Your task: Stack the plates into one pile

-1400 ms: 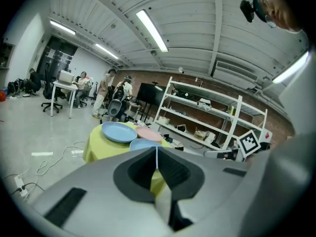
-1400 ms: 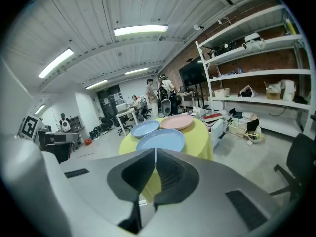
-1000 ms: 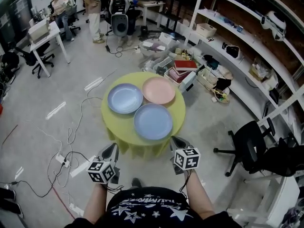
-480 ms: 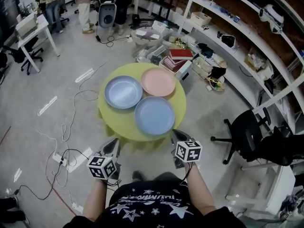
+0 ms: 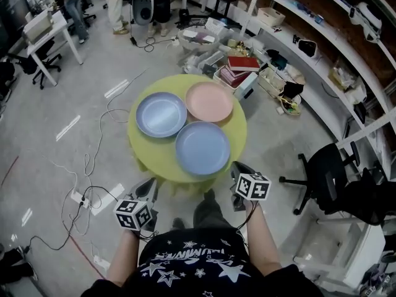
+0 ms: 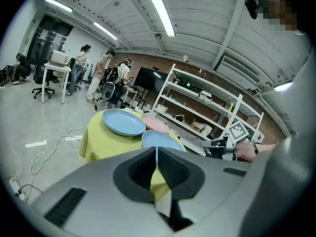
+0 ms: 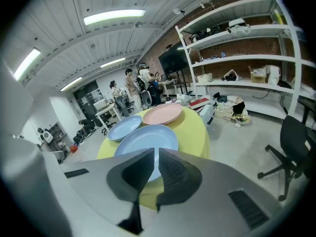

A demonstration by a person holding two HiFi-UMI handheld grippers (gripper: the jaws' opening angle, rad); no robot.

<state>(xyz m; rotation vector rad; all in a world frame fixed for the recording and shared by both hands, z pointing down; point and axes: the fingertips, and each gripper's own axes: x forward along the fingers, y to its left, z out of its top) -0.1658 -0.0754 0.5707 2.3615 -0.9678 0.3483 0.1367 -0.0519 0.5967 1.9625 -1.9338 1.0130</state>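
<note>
I am judging this pre-grasp: left claw (image 6: 156, 148) and right claw (image 7: 156, 149) both pressed together, empty; round blue plastic plate (image 7: 148, 138) just ahead needs them spreading first.

From the head view, the marker cubes cover most of the left gripper (image 5: 151, 184) and the right gripper (image 5: 236, 167), so their jaws barely show there. The yellow cloth (image 5: 145, 150) hides whatever carries the round table. The person's shirt (image 5: 192, 268) is cut off by the bottom edge, and the people (image 5: 116, 2) at the top edge are cut off above the waist. Items on the shelves (image 5: 322, 60) are too small to name, perhaps boxes and tools.

In the left gripper view, the gripper's own body covers the near edge of the nearest blue plate (image 6: 163, 138). The far blue plate (image 6: 123, 121) partly covers the pink plate (image 6: 155, 123). In the right gripper view, the jaws hide the nearest blue plate's front rim.
</note>
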